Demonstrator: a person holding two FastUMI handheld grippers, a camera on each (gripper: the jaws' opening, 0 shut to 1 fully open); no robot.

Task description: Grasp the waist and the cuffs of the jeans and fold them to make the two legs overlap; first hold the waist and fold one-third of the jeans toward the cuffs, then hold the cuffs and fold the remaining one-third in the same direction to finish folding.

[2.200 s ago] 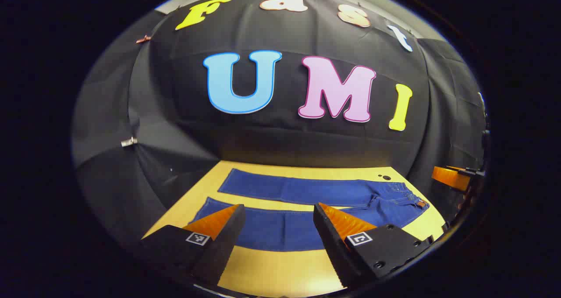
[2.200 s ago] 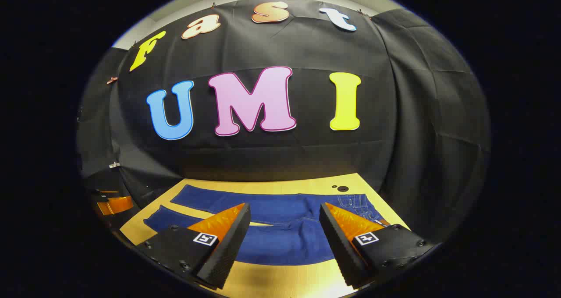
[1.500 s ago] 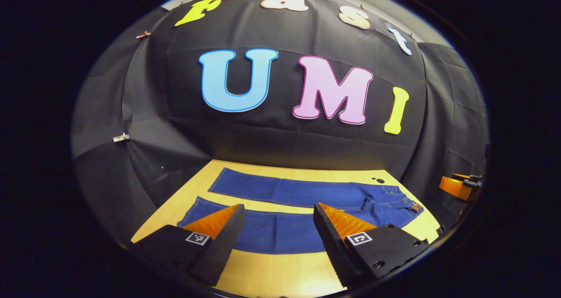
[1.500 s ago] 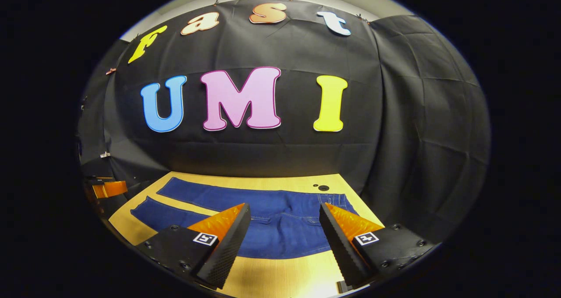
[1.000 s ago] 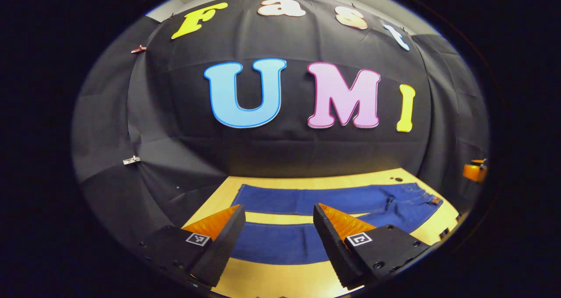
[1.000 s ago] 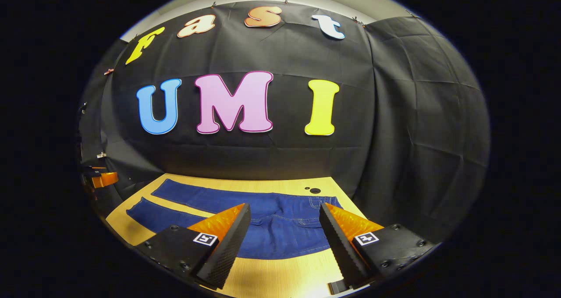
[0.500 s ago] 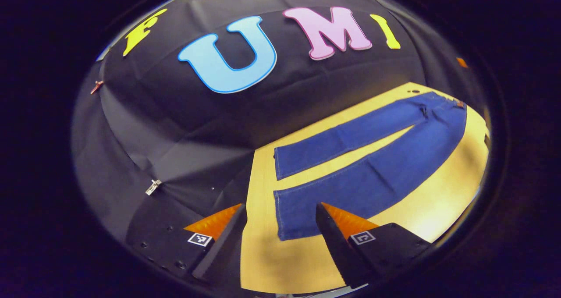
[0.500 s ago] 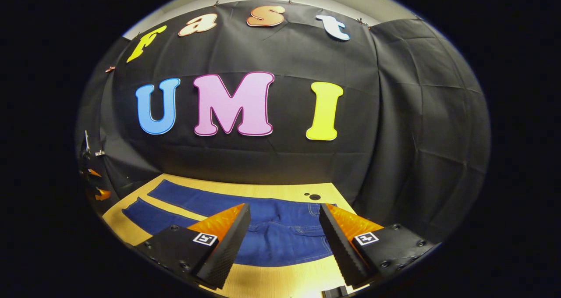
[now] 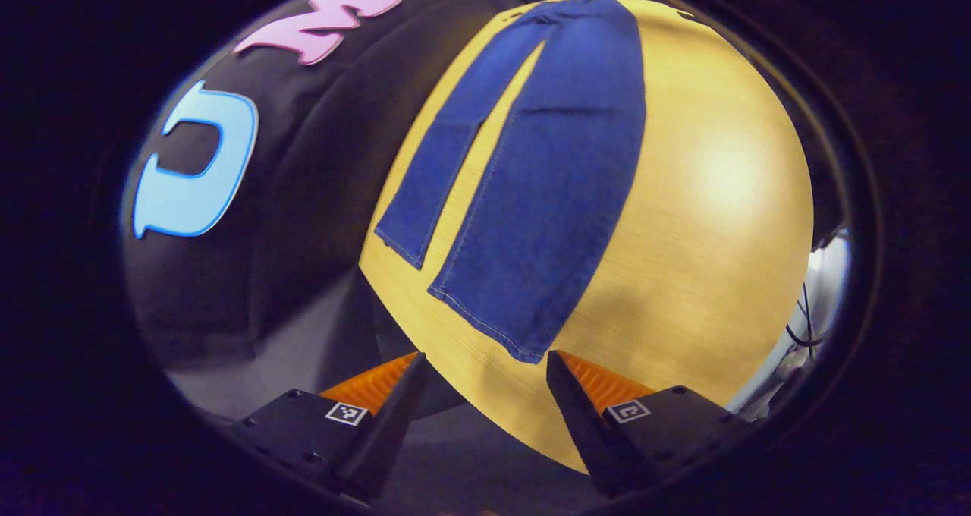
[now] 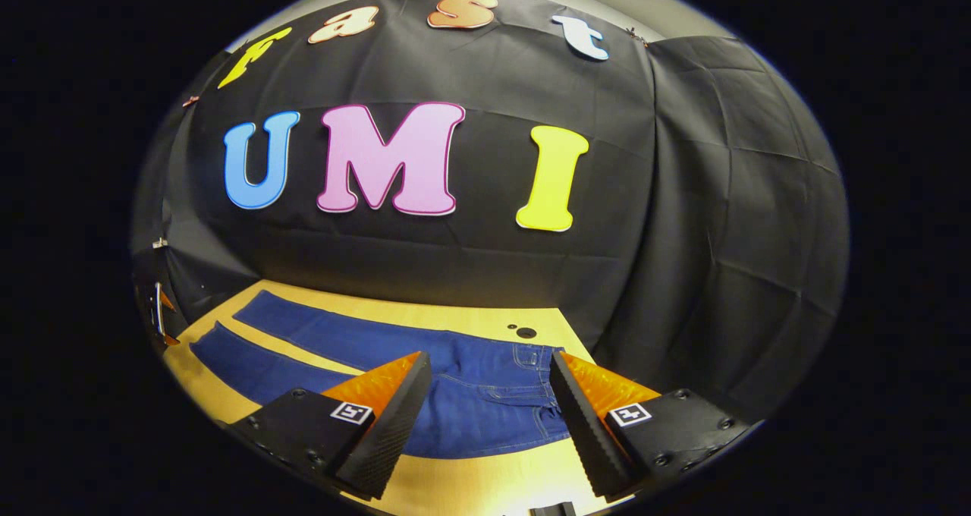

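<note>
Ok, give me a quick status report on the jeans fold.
Left gripper open, off the near cuff. Right gripper open above the waist. Jeans flat, legs apart, unfolded. Nothing blocking.

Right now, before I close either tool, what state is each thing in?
jeans: spread flat on the table, legs apart, unfolded.
left tool: open, just short of the near leg's cuff, holding nothing.
right tool: open, over the waist, holding nothing.
table: jeans lying on it.

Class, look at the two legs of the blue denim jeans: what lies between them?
In the left gripper view, a narrow bare strip of the yellow wooden table separates the legs of the blue denim jeans.
</note>
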